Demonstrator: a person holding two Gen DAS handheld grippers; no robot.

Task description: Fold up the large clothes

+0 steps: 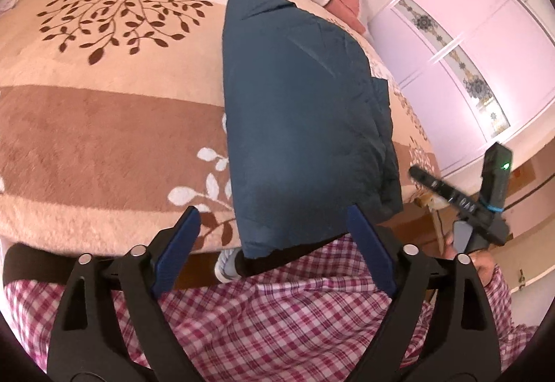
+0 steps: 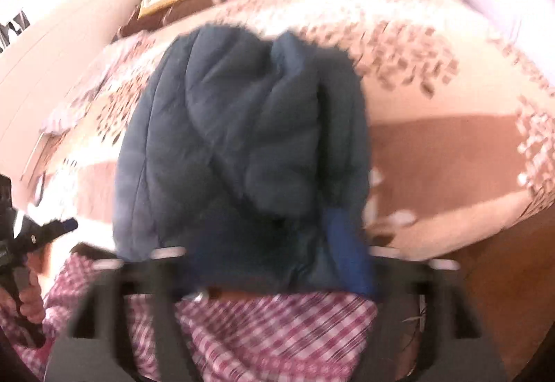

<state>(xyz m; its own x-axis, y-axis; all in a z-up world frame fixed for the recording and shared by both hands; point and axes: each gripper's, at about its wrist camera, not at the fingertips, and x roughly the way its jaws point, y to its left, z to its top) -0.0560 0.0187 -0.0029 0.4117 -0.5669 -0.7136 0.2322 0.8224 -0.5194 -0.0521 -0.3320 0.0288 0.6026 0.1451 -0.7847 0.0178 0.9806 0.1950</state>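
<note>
Two grippers, different states. Left gripper [image 1: 274,236]: jaws spread, gripping nothing, jacket [image 1: 305,125] just ahead of them, folded narrow on the bed [image 1: 104,125]. Right gripper [image 2: 277,253]: too blurred, cannot tell. Likely next fold: pinch near hem corners level, lift evenly, lay toward the far end.

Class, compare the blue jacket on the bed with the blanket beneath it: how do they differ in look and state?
The blue jacket is plain dark blue; the blanket is beige and brown with a leaf pattern. The jacket is folded into a compact bundle near the bed's edge; the blanket lies spread flat. The jacket looks smooth and quilted, the blanket fuzzy. Both are soft fabric.
</note>
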